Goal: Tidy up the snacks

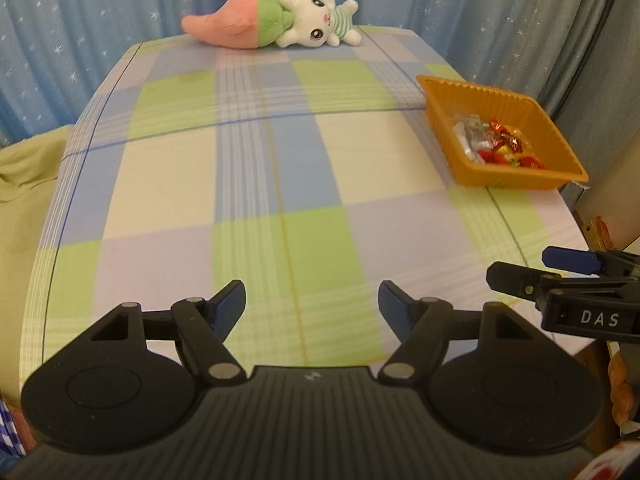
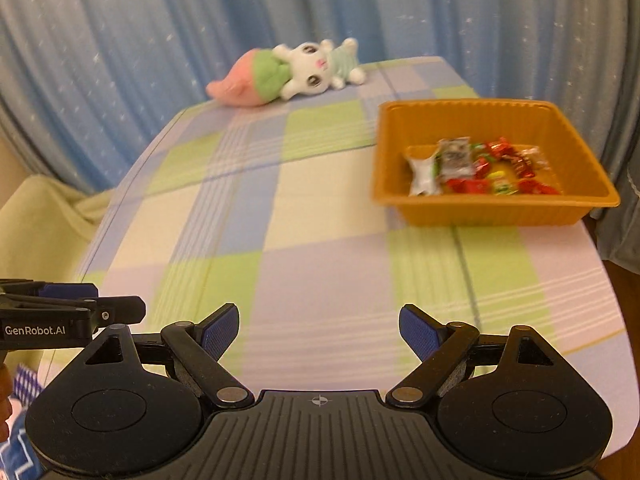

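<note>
An orange plastic tray [image 1: 520,179] stands at the right edge of the checked table; it also shows in the right wrist view [image 2: 492,212]. Several wrapped snacks [image 1: 494,145] lie in it, red, silver and green packets [image 2: 476,168]. My left gripper [image 1: 312,300] is open and empty, low over the table's near end. My right gripper [image 2: 318,326] is open and empty, near the front edge, well short of the tray. Each gripper shows at the edge of the other's view: the right gripper [image 1: 560,276] and the left gripper [image 2: 80,304].
A plush rabbit with a pink and green carrot [image 1: 276,20] lies at the table's far end, also in the right wrist view [image 2: 288,72]. Blue starred curtains [image 1: 100,20] hang behind. A pale green cushion [image 1: 28,168] sits left of the table.
</note>
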Demonstrator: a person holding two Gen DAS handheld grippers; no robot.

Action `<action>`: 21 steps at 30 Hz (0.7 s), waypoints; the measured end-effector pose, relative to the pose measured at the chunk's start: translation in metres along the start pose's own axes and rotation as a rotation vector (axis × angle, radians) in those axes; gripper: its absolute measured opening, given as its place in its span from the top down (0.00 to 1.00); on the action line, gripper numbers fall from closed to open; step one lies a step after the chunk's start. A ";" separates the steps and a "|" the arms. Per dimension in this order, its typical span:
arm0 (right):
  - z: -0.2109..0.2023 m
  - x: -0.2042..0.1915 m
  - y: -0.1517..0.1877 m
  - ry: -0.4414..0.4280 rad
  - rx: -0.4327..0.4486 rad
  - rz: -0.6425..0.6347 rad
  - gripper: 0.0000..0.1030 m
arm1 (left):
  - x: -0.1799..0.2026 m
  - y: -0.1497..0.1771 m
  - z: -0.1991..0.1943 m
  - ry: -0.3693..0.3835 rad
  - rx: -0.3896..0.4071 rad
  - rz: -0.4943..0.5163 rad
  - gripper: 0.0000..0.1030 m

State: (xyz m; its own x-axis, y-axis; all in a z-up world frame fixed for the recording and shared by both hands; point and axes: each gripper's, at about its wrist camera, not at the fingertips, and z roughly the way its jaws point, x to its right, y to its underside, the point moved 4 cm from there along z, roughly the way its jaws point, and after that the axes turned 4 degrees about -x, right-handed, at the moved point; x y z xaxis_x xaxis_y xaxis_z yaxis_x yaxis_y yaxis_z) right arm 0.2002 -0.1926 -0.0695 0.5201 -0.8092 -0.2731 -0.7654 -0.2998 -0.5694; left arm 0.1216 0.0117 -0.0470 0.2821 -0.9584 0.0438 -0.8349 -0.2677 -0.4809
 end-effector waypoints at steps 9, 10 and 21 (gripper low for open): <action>0.000 -0.041 0.031 0.007 -0.032 -0.035 0.16 | -0.028 0.035 -0.015 0.009 -0.015 -0.011 0.31; 0.000 -0.044 0.033 0.008 -0.034 -0.039 0.16 | -0.030 0.038 -0.016 0.011 -0.015 -0.010 0.31; 0.001 -0.061 0.047 0.029 -0.059 -0.033 0.16 | -0.041 0.050 -0.024 0.023 -0.013 0.003 0.31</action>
State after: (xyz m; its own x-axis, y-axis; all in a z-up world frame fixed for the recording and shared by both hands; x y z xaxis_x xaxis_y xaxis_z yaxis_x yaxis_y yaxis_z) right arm 0.1327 -0.1567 -0.0804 0.5349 -0.8126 -0.2314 -0.7693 -0.3553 -0.5310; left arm 0.0567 0.0349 -0.0518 0.2686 -0.9612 0.0622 -0.8420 -0.2657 -0.4695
